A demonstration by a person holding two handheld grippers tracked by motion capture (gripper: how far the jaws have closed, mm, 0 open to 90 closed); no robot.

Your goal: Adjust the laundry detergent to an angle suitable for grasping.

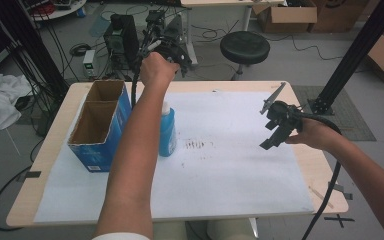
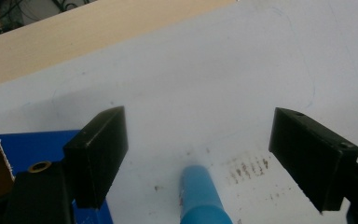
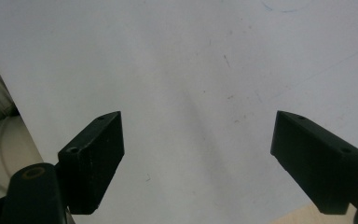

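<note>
A blue bottle (image 1: 167, 131) with a pale cap stands upright on the white sheet (image 1: 220, 165), right beside an open blue cardboard box (image 1: 100, 125). My left gripper (image 1: 172, 47) is raised high above the bottle, held by a hand over the table's far edge. In the left gripper view its jaws stand wide apart (image 2: 198, 158) with the bottle's blue top (image 2: 200, 196) low between them, well below and not touched. My right gripper (image 1: 275, 132) hovers over the right part of the sheet, open, with bare white sheet (image 3: 196, 93) between its jaws.
Brown smudges (image 1: 197, 145) mark the sheet just right of the bottle. The box has two open compartments. Beyond the table stand a black stool (image 1: 245, 47), camera gear (image 1: 122, 32) and cables; a black frame post (image 1: 352, 55) rises at the far right.
</note>
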